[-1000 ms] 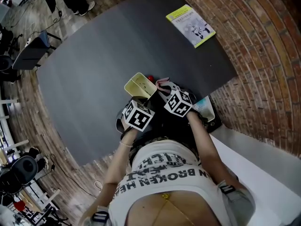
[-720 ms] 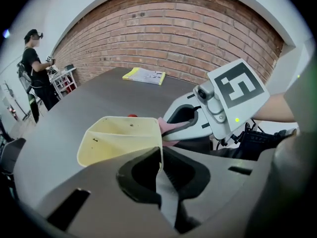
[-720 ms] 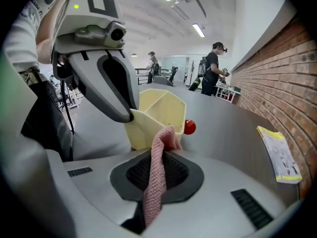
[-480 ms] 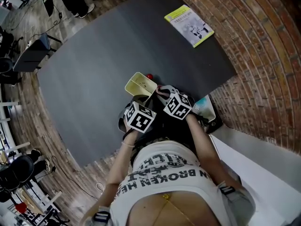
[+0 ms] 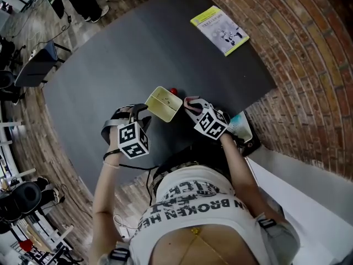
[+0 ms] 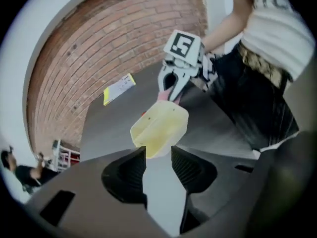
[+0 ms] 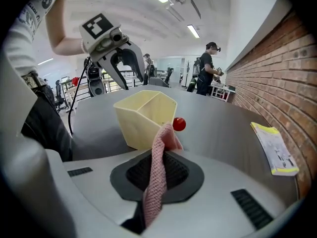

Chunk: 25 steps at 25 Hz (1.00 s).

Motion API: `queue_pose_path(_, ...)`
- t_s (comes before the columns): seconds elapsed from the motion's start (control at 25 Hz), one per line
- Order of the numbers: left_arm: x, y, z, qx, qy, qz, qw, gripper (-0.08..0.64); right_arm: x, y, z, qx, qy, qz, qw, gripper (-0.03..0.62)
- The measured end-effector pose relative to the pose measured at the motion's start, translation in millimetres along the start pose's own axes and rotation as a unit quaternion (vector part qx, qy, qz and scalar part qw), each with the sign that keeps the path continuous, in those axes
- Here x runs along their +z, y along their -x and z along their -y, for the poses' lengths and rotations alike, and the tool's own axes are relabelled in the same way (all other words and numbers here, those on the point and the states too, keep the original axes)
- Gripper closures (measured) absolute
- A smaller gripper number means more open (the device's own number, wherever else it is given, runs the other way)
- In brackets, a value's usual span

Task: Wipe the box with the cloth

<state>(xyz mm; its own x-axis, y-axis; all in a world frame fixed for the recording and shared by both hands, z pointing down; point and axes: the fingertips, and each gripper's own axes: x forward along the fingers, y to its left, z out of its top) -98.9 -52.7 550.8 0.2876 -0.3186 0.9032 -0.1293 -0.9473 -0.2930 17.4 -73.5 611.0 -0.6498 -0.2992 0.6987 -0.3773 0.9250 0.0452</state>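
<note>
A pale yellow open box (image 5: 164, 104) (image 6: 159, 129) (image 7: 144, 114) stands on the dark grey table (image 5: 121, 59). My left gripper (image 5: 128, 115) (image 6: 158, 157) (image 7: 130, 76) sits just left of the box. Its jaws have just been opening and stand open with nothing between them, and the box lies beyond the tips. My right gripper (image 5: 191, 105) (image 6: 168, 90) (image 7: 161, 155) is at the box's right side, shut on a pink knitted cloth (image 7: 157, 177) (image 6: 163, 95). The cloth's upper end hangs against the box's near corner.
A small red ball (image 5: 173, 91) (image 7: 179, 124) lies behind the box. A yellow-green booklet (image 5: 219, 29) (image 7: 275, 148) lies at the table's far right by the brick wall (image 5: 309, 65). A teal and white object (image 5: 240, 127) is at the near right edge. People (image 7: 207, 68) stand far off.
The left gripper has let go at the box, opened and swung left and away from it. The box stays on the table. The right gripper and cloth have hardly moved.
</note>
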Motion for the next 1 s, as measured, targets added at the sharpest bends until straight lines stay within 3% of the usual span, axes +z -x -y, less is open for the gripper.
queue_pose_path(0.16,-13,-12,-4,0.009,-0.123,-0.041,0.9916,0.419,-1,1,3,-0.001,-0.001,-0.005,1.000,0.575)
queue_pose_path(0.36,-12,-31,0,0.011,-0.218,-0.076,0.9730,0.419,-2,2,4,0.001,-0.001,-0.008,1.000,0.575)
queue_pose_path(0.64,-12,-39,3,0.002,-0.219,-0.079,0.9725,0.439,-1,1,7,0.000,-0.003,-0.007,1.000,0.575)
queue_pose_path(1.0,-7,-38,8,-0.010,-0.179,-0.091,0.9796,0.483,2,0,9,0.005,-0.016,0.004,1.000,0.575)
